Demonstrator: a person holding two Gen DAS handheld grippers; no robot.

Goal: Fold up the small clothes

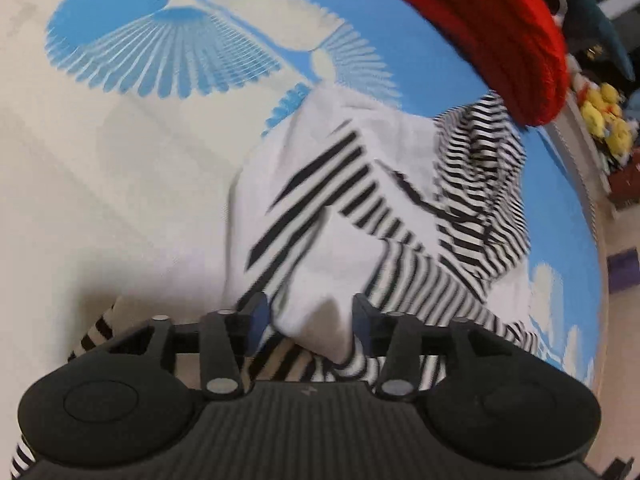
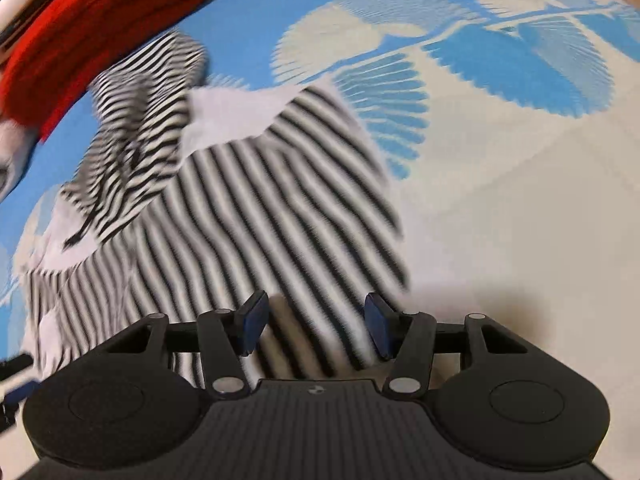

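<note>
left gripper (image 1: 306,322): jaws apart astride striped garment (image 1: 360,208) fold | right gripper (image 2: 316,326): apart over hem | garment stretches ahead toward red knit (image 1: 500,32)

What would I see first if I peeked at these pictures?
The zebra-striped black-and-white garment, rumpled in the middle of the blue-and-cream leaf-print cloth. Then the bright red knit at the far edge, just past the stripes. Some yellow toys peek in beyond the edge in the left wrist view.
</note>
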